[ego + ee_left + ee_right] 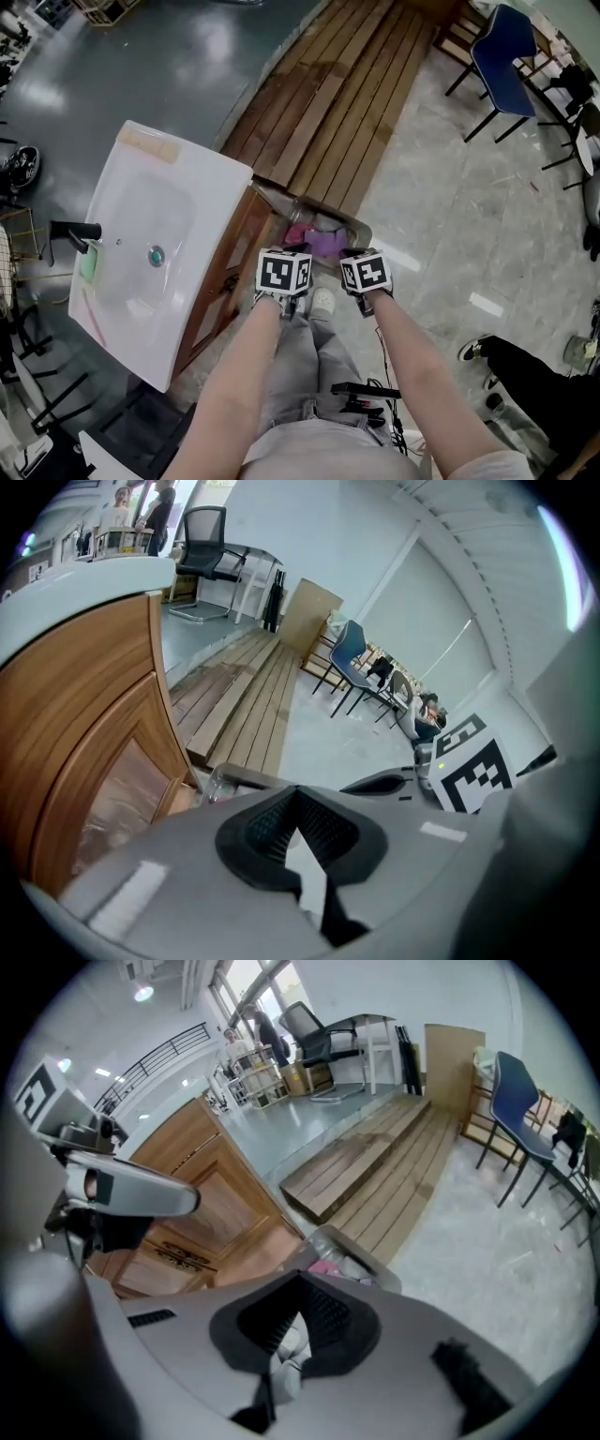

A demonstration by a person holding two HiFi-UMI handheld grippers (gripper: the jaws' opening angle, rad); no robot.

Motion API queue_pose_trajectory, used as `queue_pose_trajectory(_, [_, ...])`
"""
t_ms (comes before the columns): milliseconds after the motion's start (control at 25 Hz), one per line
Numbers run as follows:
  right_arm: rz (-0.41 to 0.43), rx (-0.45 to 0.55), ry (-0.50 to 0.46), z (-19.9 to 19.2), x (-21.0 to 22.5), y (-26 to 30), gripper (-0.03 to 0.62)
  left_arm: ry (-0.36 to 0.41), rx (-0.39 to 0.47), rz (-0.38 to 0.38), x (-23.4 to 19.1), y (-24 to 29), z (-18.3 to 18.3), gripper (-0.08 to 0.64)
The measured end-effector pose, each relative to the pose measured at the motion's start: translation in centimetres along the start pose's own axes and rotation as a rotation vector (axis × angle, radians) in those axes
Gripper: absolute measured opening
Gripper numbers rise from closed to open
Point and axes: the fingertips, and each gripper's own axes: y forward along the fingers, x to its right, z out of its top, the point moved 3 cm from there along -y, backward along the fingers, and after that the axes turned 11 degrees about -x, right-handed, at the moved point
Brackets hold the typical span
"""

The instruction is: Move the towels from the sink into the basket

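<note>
White sink [141, 197] sits on a wooden cabinet [234, 258] at the left of the head view. A small green thing [89, 262] beside the black tap [77, 230] is too small to identify. On the floor just beside the cabinet stands the basket [328, 214], with pink and purple towels [317, 242] inside. The left gripper [284, 277] and right gripper [366, 275] partly cover it; their marker cubes hide the jaws from this angle.

From the left gripper view, the jaws are pressed together at their tips with nothing between them. Only a piece of the basket's rim [246, 778] shows above the gripper body, and the towels are hidden. The right gripper's cube [473, 761] is cut off at the right.

Seen from the right gripper view, the jaws are likewise pressed together and empty, with a pale shoe [289, 1349] blurred behind them. A scrap of pink towel [328, 1266] peeps from the basket, mostly hidden by the gripper.
</note>
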Motion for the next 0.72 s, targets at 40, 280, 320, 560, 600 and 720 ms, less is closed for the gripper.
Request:
queue_pose_trajectory(40, [0.015,-0.001,-0.018,0.0,-0.5,-0.4,0.018,-0.003,0.006,0.003,0.1,-0.3,-0.1,0.005])
queue_pose_trajectory(280, [0.023,0.061,-0.076,1.2,-1.8,-3.9,0.018,0.004,0.048,0.005,1.4,-2.6,-0.6,0.005])
queue_pose_trajectory(320, [0.018,0.071,-0.085,1.5,-2.0,-4.5,0.018,0.014,0.052,0.007,1.5,-3.0,-0.7,0.005])
queue_pose_trajectory(560, [-0.005,0.121,-0.128,3.3,-3.2,-7.8,0.018,0.048,0.099,-0.003,2.5,-5.0,0.0,0.005])
queue_pose_trajectory(600, [-0.006,0.132,-0.129,3.5,-3.4,-8.4,0.018,0.054,0.107,-0.004,2.7,-5.3,0.2,0.005])
queue_pose_trajectory(720, [-0.018,0.154,-0.124,4.2,-4.0,-10.0,0.018,0.106,0.127,0.001,3.4,-6.3,0.7,0.005])
